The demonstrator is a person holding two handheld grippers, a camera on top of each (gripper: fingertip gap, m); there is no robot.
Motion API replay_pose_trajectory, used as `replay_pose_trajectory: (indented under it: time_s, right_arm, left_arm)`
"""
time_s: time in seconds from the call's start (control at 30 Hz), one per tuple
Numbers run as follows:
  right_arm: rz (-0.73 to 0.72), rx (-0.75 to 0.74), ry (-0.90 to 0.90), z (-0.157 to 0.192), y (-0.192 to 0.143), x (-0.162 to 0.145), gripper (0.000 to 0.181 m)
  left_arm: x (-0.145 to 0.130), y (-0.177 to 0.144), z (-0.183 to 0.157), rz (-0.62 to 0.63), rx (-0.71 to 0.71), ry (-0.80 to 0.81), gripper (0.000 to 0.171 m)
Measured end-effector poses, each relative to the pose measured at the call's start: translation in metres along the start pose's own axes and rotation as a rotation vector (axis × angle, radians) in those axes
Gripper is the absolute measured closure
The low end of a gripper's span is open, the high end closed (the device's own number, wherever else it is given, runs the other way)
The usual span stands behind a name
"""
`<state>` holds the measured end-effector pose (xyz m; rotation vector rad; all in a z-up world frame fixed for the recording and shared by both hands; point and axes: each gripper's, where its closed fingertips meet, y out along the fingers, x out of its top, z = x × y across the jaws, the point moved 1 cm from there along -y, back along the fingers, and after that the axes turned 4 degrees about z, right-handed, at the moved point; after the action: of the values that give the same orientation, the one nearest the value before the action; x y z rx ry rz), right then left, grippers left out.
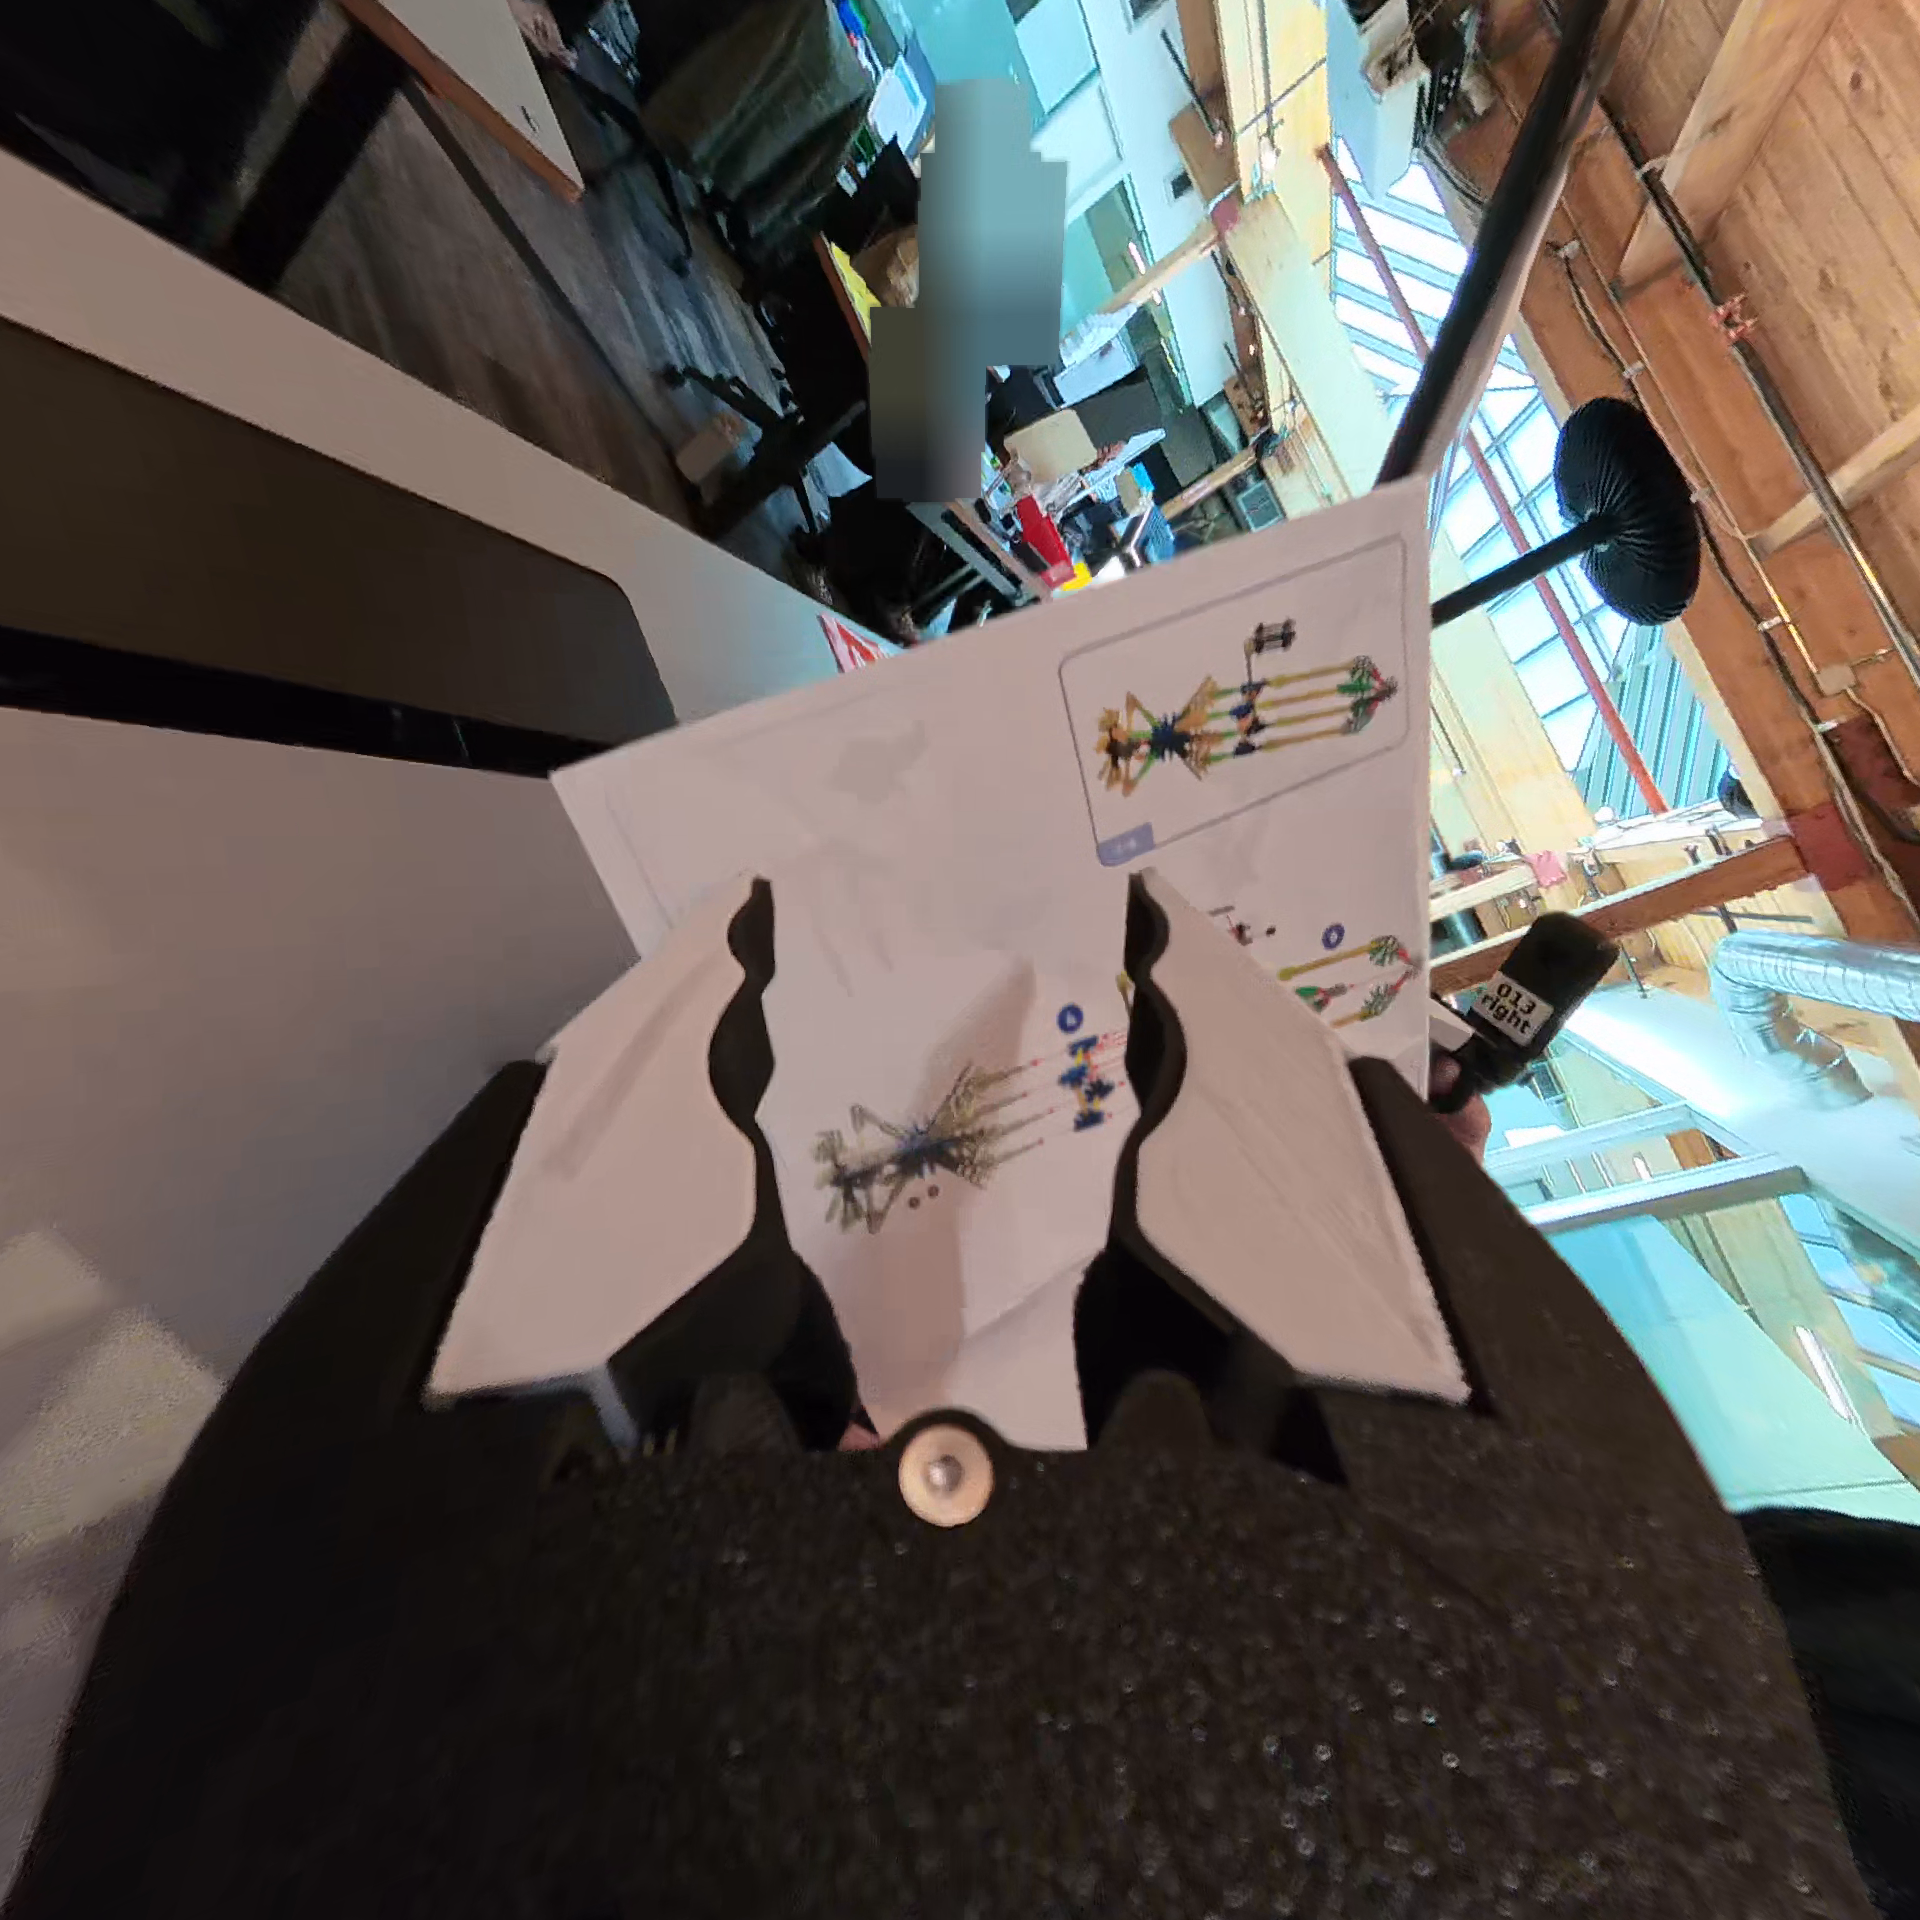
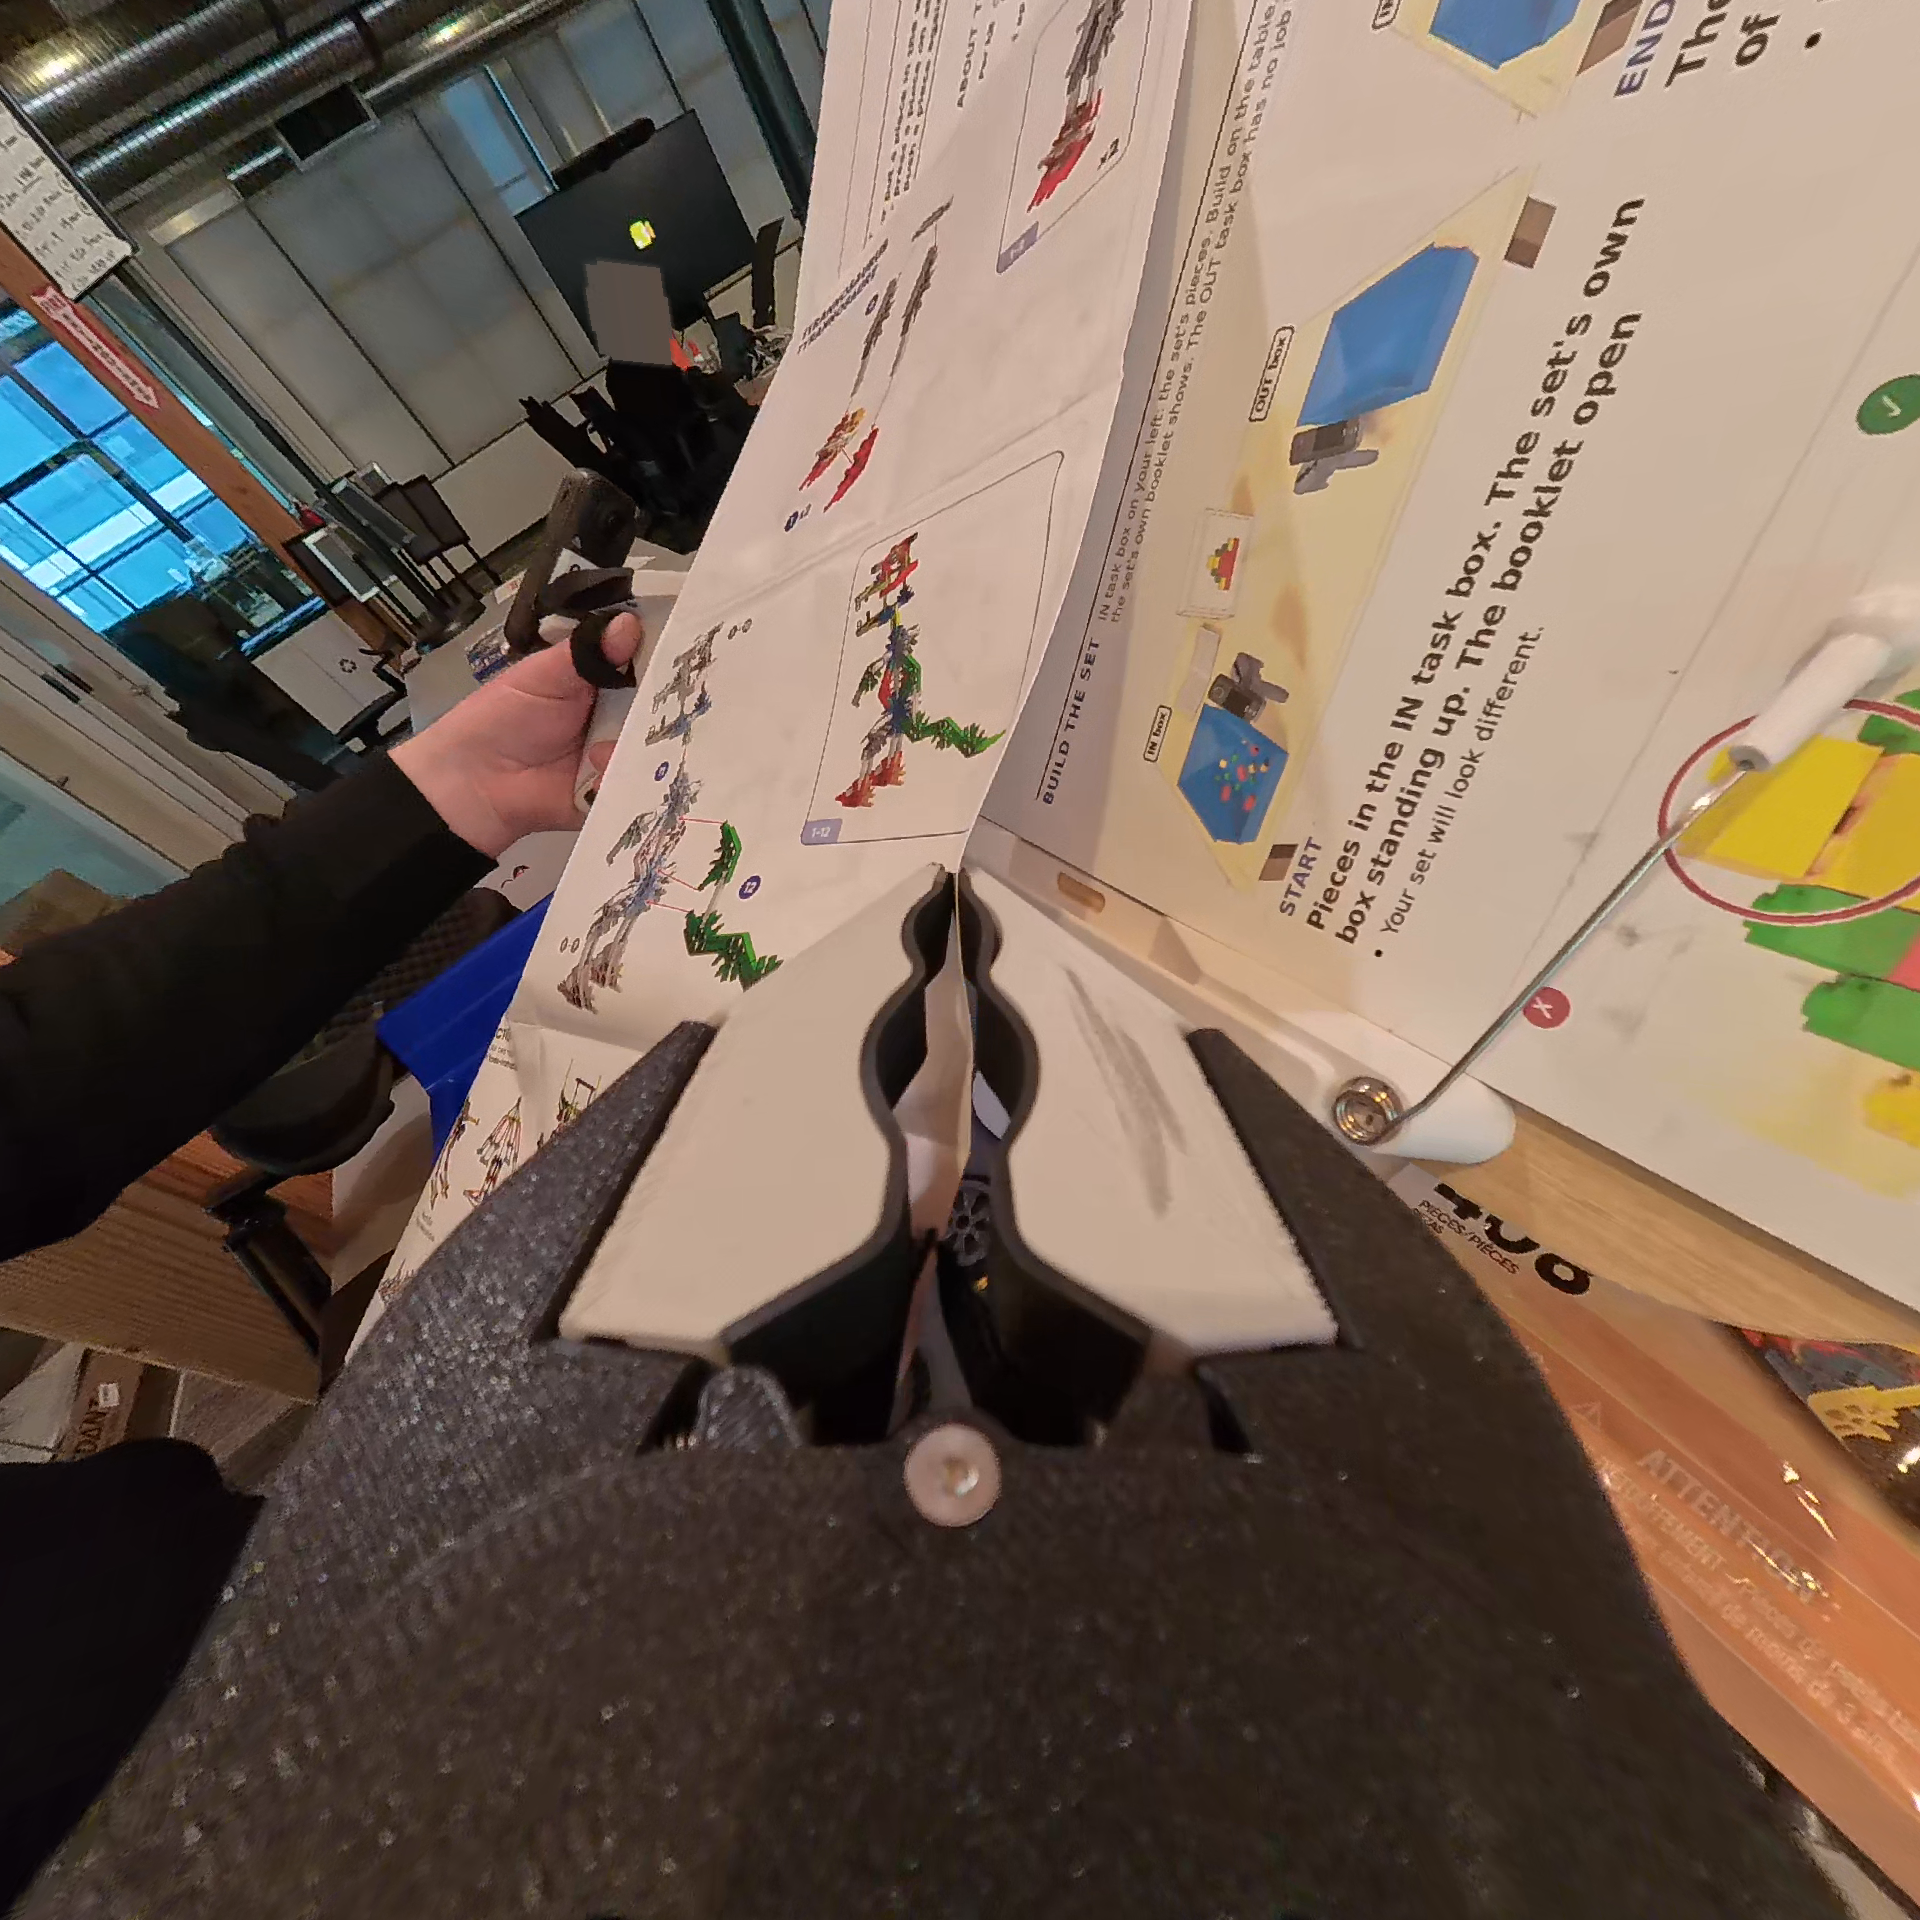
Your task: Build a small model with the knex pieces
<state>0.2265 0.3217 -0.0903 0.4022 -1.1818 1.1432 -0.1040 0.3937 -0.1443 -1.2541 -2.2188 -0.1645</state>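
- Left gripper (image 1: 951,894): jaws apart, instruction sheet (image 1: 1039,790) lying between the fingers, not pinched.
- Blue bin (image 2: 457,1023) low left in the right wrist view; contents hidden.
- Right gripper (image 2: 954,883): jaws closed on the sheet's edge.
- Risk: held at one edge only, the thin paper could tear or slip out if pulled hard.
- Poster board (image 2: 1558,520) stands just behind the sheet.

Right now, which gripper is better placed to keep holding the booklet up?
Right, probably. The right gripper has its jaws shut on the booklet edge; the left gripper is open, paper loose between its jaws.
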Motion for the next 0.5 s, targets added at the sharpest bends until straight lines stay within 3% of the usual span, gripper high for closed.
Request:
replay_pose_trajectory:
  time_s: [0.17,0.3,0.5]
  right_arm:
    - [-0.019,0.013,-0.009,0.003,-0.005,0.003,0.181]
    - [-0.019,0.022,-0.006,0.002,-0.005,0.002,0.181]
    - [-0.018,0.032,0.007,-0.001,-0.005,0.0,0.181]
  left_arm:
    - [0.01,0.01,0.016,0.013,0.002,-0.036,0.094]
    - [0.001,0.02,0.007,0.1,-0.109,-0.043,0.091]
    - [0.014,0.019,0.024,0.102,-0.085,-0.046,0.086]
